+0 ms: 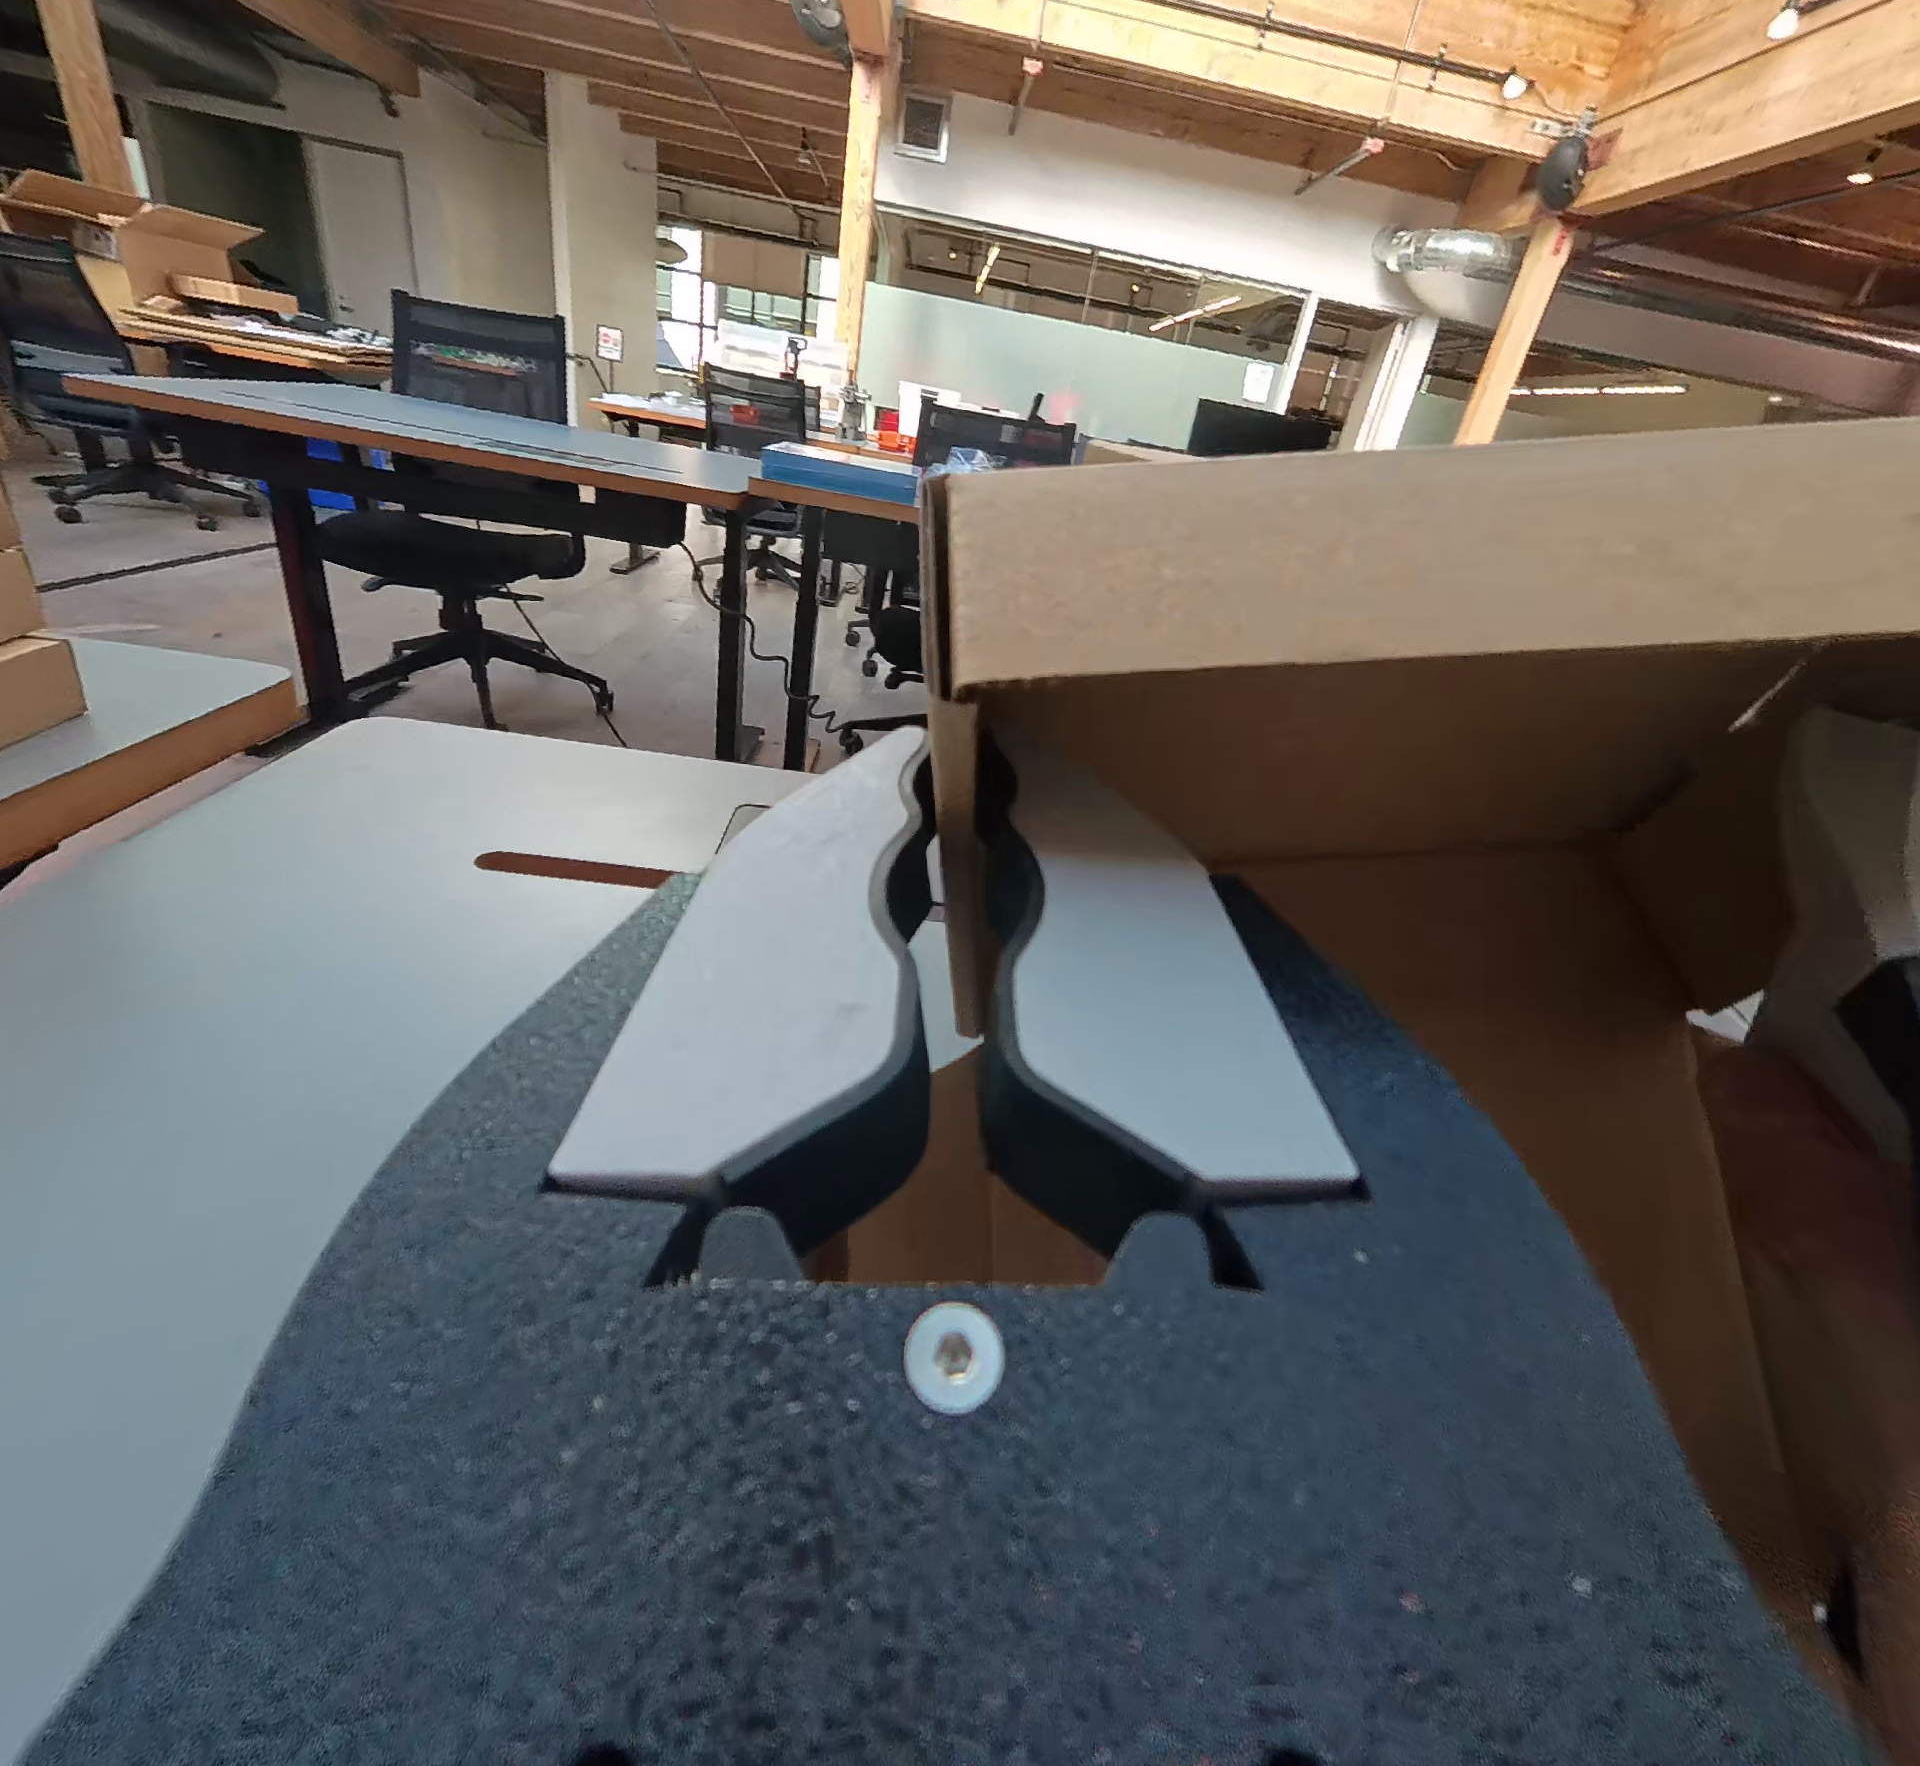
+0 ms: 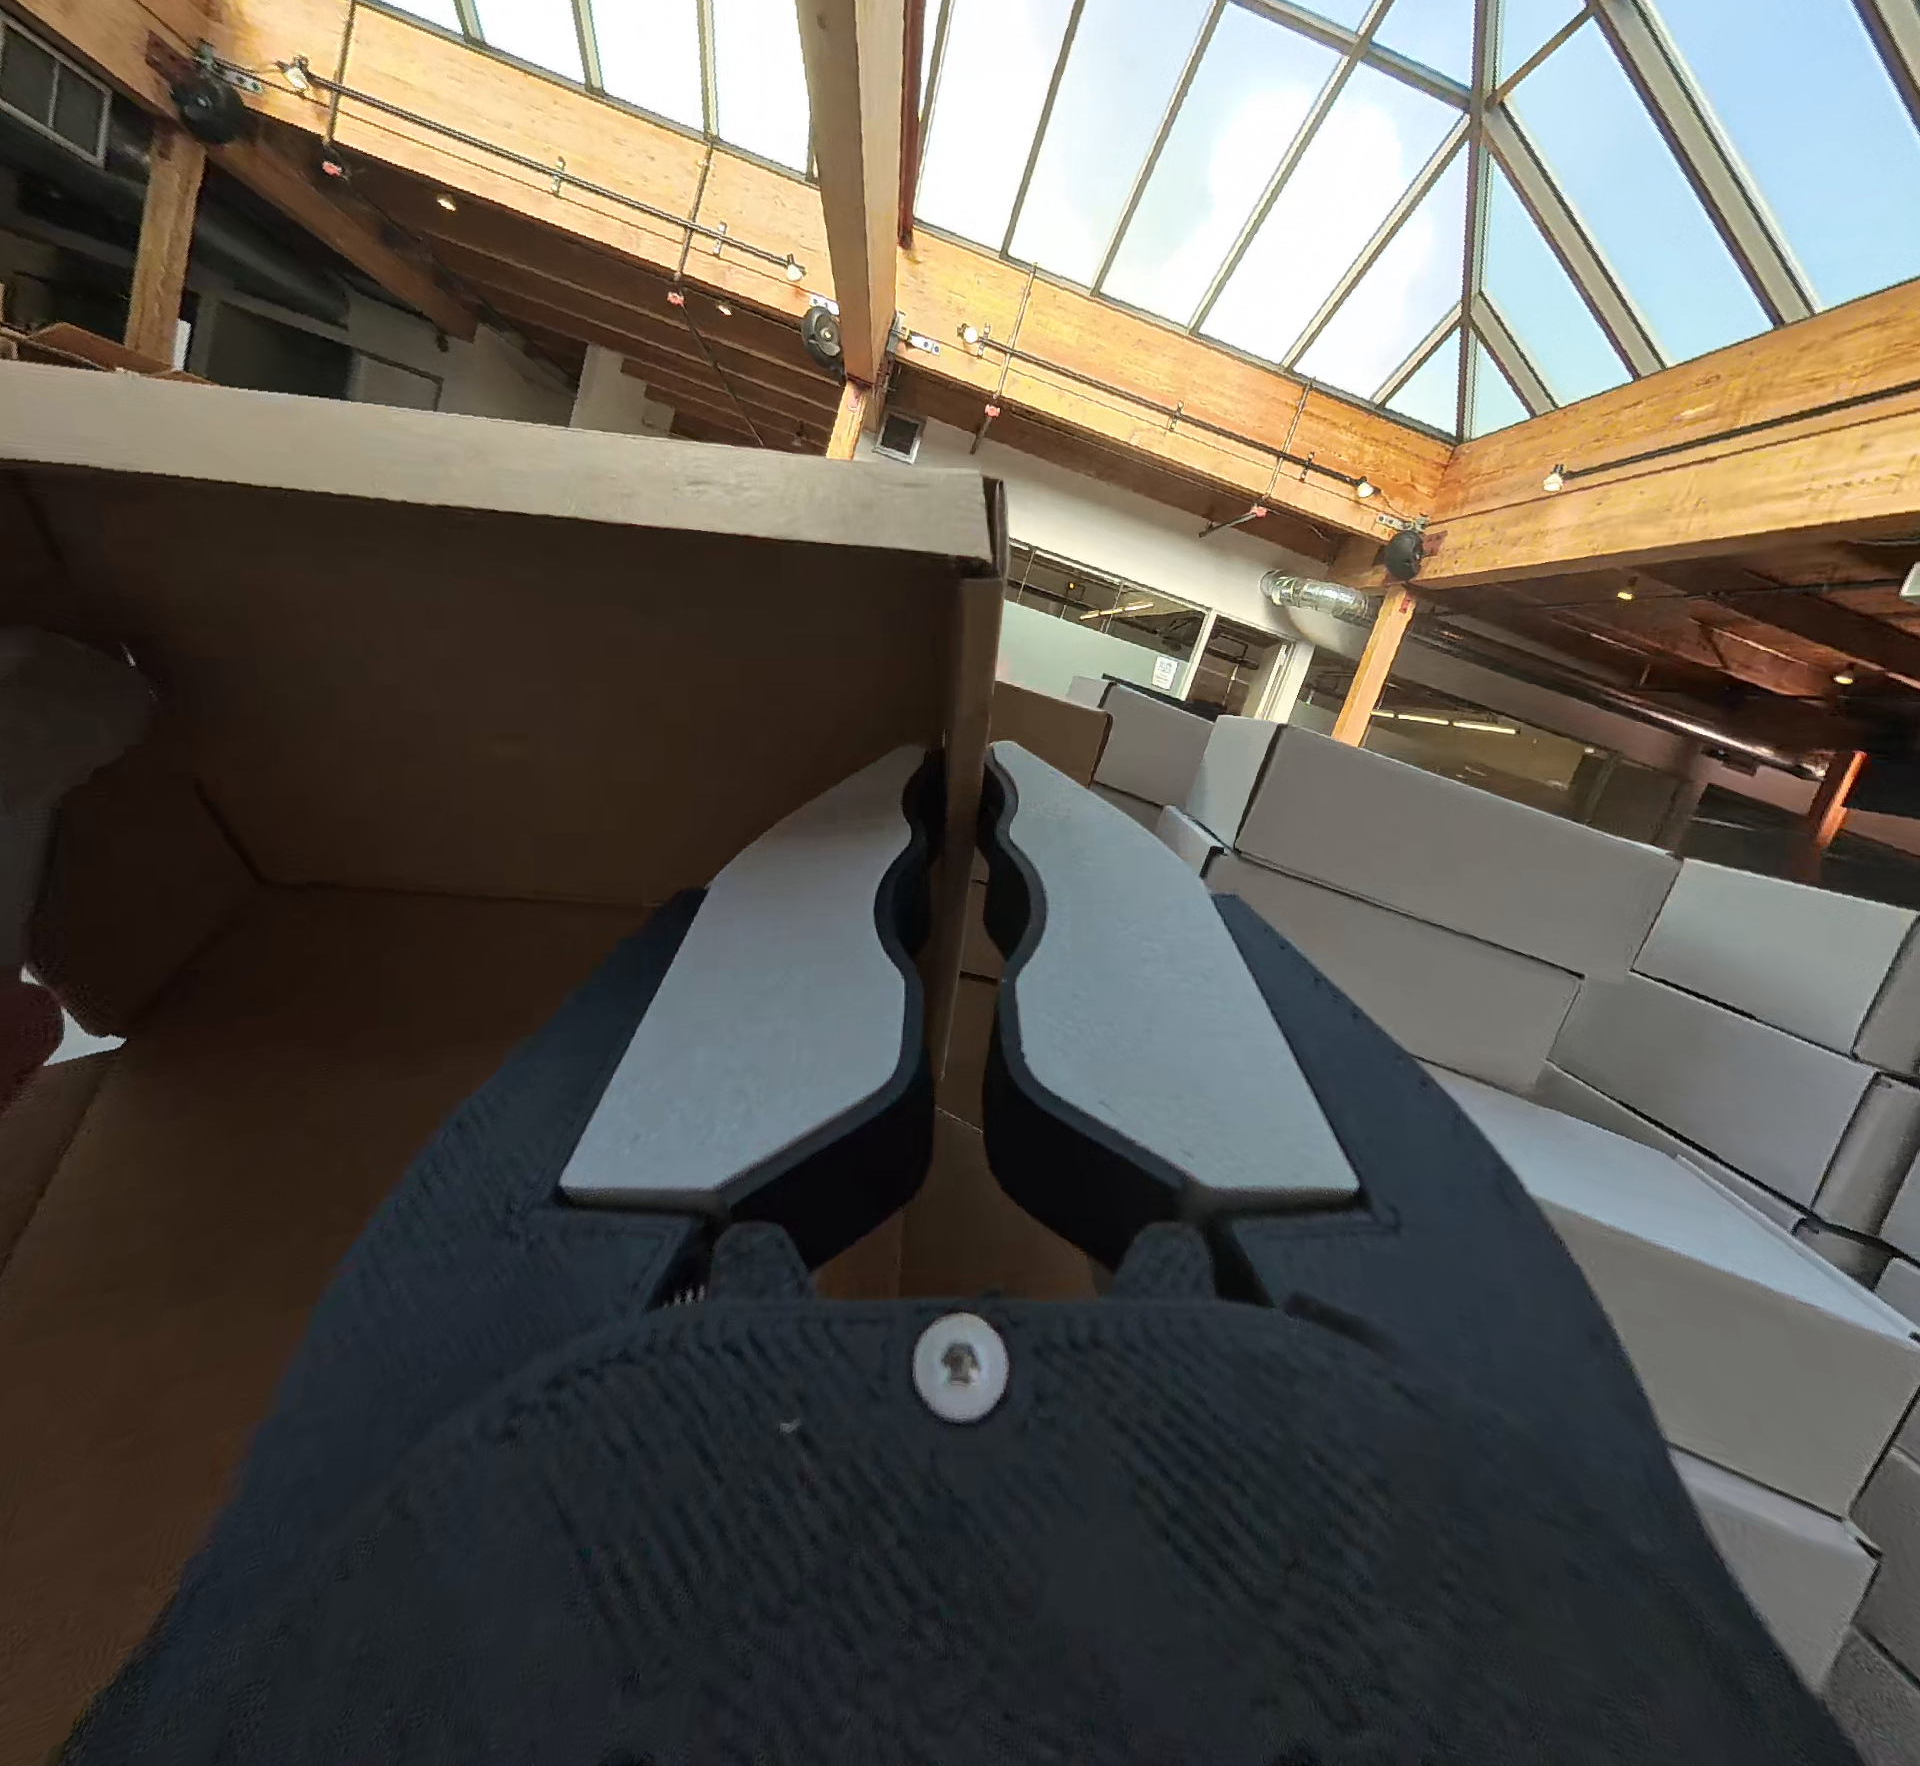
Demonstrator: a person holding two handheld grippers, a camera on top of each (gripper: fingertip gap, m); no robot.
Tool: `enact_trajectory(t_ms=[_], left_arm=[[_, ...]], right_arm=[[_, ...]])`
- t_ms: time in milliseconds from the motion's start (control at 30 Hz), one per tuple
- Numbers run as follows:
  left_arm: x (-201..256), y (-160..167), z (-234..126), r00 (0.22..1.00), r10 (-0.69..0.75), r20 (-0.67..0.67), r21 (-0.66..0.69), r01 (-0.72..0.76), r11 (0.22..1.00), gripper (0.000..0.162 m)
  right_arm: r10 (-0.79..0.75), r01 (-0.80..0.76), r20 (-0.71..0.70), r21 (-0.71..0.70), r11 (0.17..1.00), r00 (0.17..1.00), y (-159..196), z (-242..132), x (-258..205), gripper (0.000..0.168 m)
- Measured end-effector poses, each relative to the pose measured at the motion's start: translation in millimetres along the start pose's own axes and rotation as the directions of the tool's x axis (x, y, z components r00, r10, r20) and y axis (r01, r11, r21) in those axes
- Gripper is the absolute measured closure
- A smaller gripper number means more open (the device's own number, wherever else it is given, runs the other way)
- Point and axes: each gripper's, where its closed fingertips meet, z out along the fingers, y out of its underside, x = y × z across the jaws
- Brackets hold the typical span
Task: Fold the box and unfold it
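Left wrist view: left gripper [image 1: 958,843] fingers clamp box [image 1: 1455,553] wall edge; right gripper [image 2: 961,843] likewise.

Open-plan office: desks [image 1: 416,433], swivel chairs [image 1: 473,511], skylight [image 2: 1351,106].

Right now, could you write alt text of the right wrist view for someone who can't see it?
The right gripper pinches the upright side wall of an open brown cardboard box. White boxes are stacked to its right, under a glass skylight.
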Motion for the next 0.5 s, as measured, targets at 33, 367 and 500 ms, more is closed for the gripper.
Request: enact_trajectory(t_ms=[33, 367, 500], left_arm=[[-2, -1, 5, 0.999, -0.011, 0.031, 0.005, 0.011, 1.000, 0.156], [-11, 17, 12, 0.946, 0.268, 0.183, -0.057, -0.261, 0.964, 0.156], [-16, 16, 9, 0.934, 0.291, 0.207, -0.064, -0.284, 0.957, 0.156]], right_arm=[[0.025, -0.026, -0.026, -0.021, 0.999, 0.999, 4, 5, -2, 0.162], [0.098, -0.119, -0.119, -0.181, 0.976, 0.988, 42, 18, -11, 0.159], [0.124, -0.146, -0.115, -0.207, 0.968, 0.986, 53, 15, -20, 0.159]])
